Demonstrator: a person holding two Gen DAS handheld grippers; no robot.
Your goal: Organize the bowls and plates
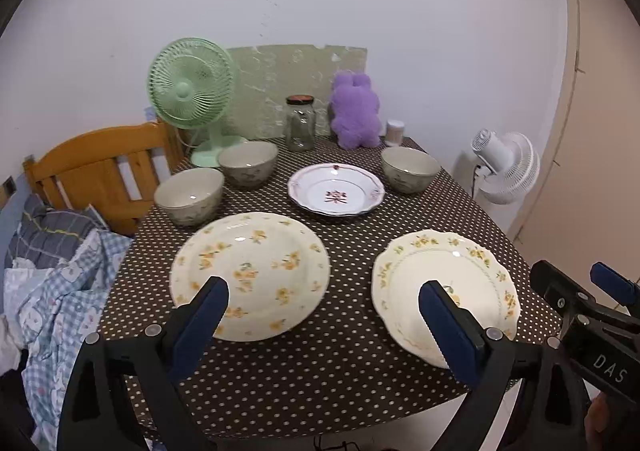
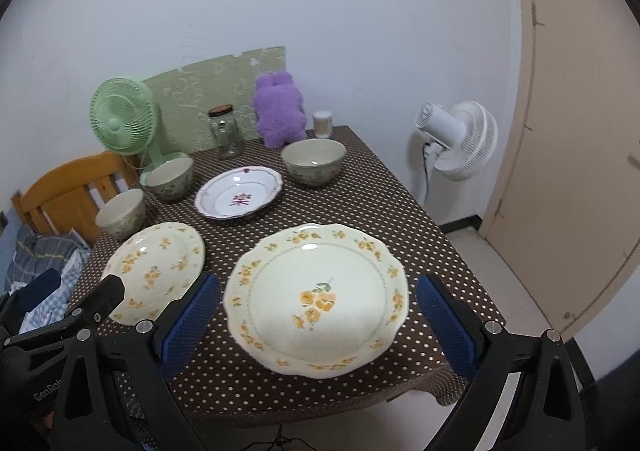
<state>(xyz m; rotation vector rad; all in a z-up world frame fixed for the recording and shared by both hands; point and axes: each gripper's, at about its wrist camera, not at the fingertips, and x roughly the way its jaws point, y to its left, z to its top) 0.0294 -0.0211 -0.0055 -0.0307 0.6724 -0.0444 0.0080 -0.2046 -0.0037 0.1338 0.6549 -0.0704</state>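
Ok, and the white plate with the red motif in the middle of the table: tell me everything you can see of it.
The round white plate with a red motif looks like glazed ceramic, with a wavy, thinly lined rim, small pink decorations on the rim and a red design in its sunken centre. It lies flat, upright and empty on the brown polka-dot tablecloth, toward the back of the table. Nothing else touches it; a green-grey ceramic bowl sits apart to its right, and both jaws are far from it.
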